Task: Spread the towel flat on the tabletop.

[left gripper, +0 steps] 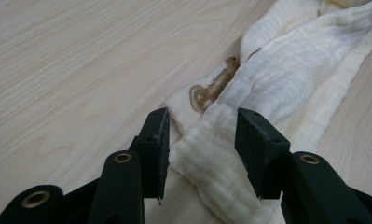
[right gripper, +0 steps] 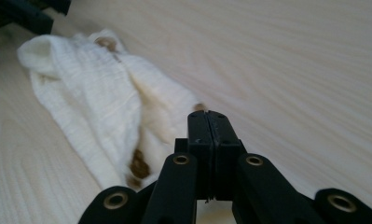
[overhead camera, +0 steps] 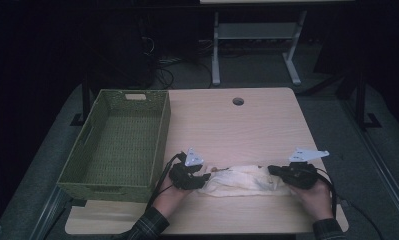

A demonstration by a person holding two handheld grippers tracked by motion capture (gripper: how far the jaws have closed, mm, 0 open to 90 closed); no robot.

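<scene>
the cream cloth [overhead camera: 242, 180], soft ribbed gauze with brown marks, lies bunched on the pale wood table [overhead camera: 247, 125] between both hands. the left gripper [left gripper: 202, 140] stands half open around one end fold, not pinching. the right gripper [right gripper: 207, 126] is closed at the other edge; whether it caught cloth is unclear, and the thin weave could slip free.

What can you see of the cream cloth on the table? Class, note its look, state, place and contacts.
The cream cloth is soft, ribbed fabric with brown printed marks, bunched into a long, crumpled roll. It lies flat on the wooden table near the front edge, right of the green basket. The left gripper straddles one end, jaws apart. The right gripper is shut at the other end; whether it pinches fabric I cannot tell.
</scene>
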